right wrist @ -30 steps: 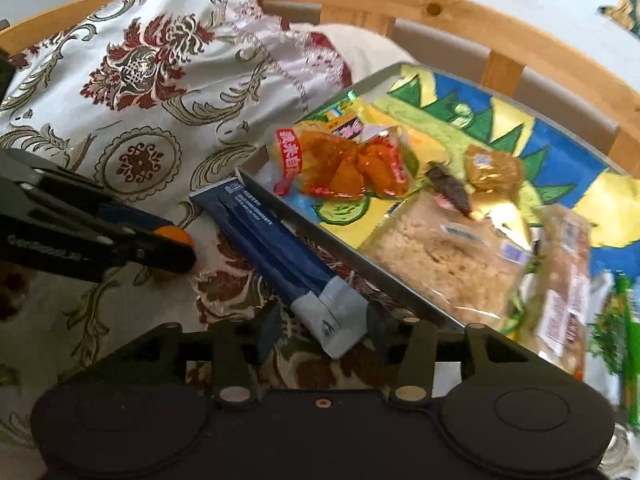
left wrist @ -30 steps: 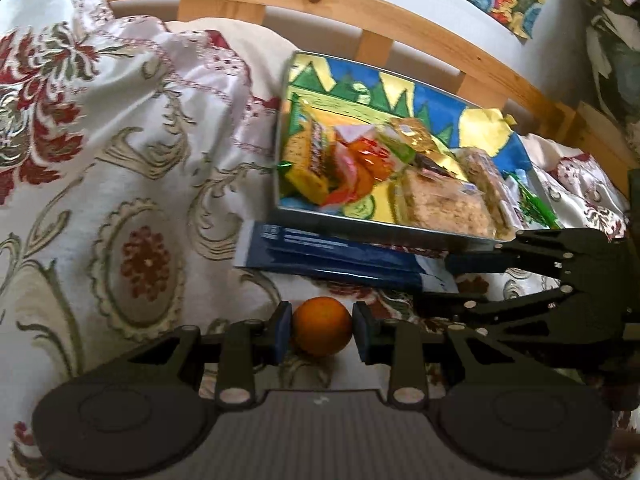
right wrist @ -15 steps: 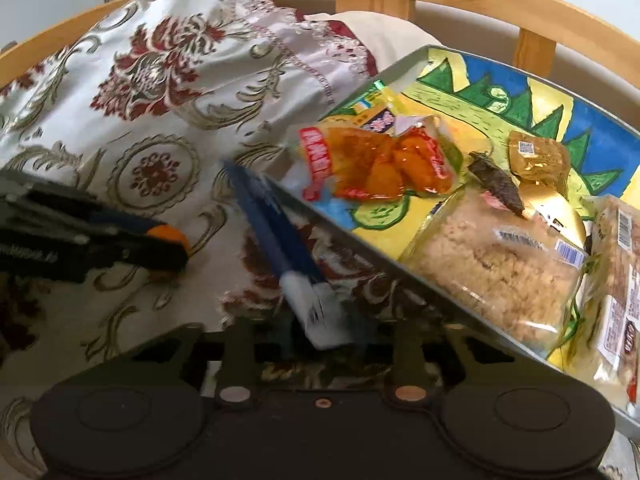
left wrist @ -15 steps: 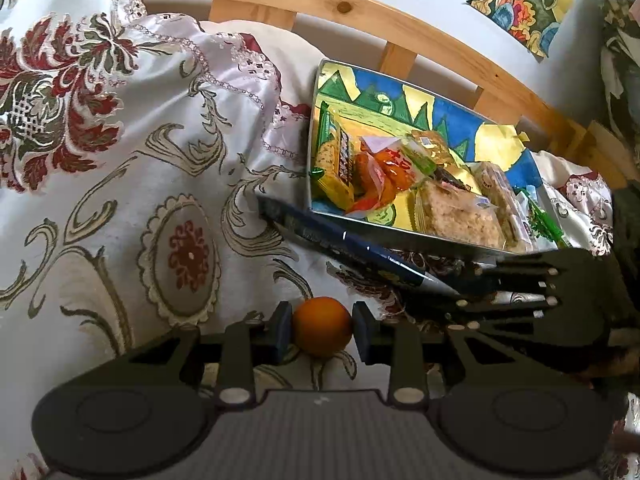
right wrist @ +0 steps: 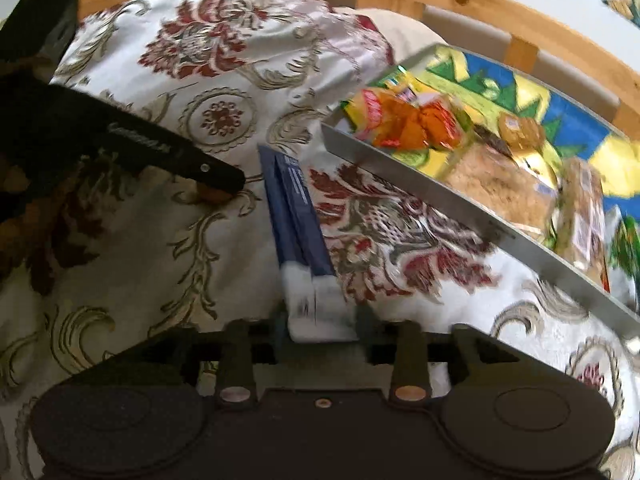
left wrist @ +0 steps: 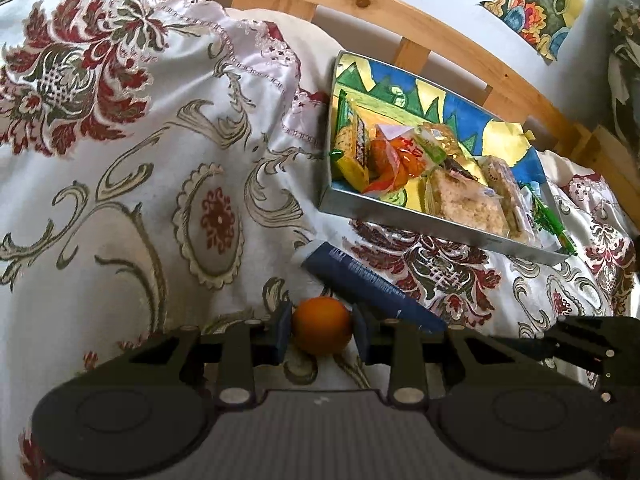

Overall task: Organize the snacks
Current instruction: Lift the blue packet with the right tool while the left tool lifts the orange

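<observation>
Across the floral satin bedspread (left wrist: pixel 120 208), the picture-lined metal tray (left wrist: pixel 440 232) of wrapped snacks now sits well apart from the long navy-blue packet (right wrist: pixel 294 216), which I've dragged clear of its wall. My right gripper (right wrist: pixel 322 326) has just reopened, jaws flanking the packet's white end, so I judge it needs regripping; my left gripper (left wrist: pixel 321 334) pinches the small round orange (left wrist: pixel 321 330).

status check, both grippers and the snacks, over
Left gripper shut on the orange. Right gripper jaws just reopened around the blue packet's white end, grip unclear. Both snacks outside the tray on the bedspread. Path clear.
</observation>
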Motion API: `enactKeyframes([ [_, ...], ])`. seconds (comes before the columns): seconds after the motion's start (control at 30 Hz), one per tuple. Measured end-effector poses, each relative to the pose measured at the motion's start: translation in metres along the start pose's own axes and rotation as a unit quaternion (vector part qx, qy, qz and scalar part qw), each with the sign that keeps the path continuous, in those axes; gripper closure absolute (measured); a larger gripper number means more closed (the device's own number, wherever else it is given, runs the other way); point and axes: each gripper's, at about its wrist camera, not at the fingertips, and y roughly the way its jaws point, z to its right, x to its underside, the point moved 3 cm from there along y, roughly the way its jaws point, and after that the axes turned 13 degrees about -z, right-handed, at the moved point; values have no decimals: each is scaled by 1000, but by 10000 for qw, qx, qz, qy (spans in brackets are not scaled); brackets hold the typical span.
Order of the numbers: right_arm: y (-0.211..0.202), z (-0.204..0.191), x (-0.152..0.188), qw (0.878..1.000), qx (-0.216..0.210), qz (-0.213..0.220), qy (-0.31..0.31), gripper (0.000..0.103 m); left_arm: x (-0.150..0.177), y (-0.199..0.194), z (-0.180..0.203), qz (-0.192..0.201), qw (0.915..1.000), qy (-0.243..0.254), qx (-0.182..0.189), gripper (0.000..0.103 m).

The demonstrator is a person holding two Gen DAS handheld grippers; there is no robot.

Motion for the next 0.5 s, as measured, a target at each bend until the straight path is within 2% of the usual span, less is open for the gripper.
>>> enactKeyframes([
  [0.13,0,-5,-15,9996,-248,129,-48,40,3,-3,0,-30,10000,44,-45,68],
  [0.23,5,-6,-27,9994,-285,164,-105,40,5,-3,0,-63,9999,92,-83,68],
  [0.3,13,-6,-33,9995,-263,129,-138,42,6,-3,1,-90,9998,139,-108,67],
  [0.43,24,-8,-37,9992,-355,56,-145,59,7,-1,3,-157,9995,227,-149,67],
  [0.5,23,-10,-36,9993,-332,89,-147,62,7,1,5,-197,9993,284,-167,67],
])
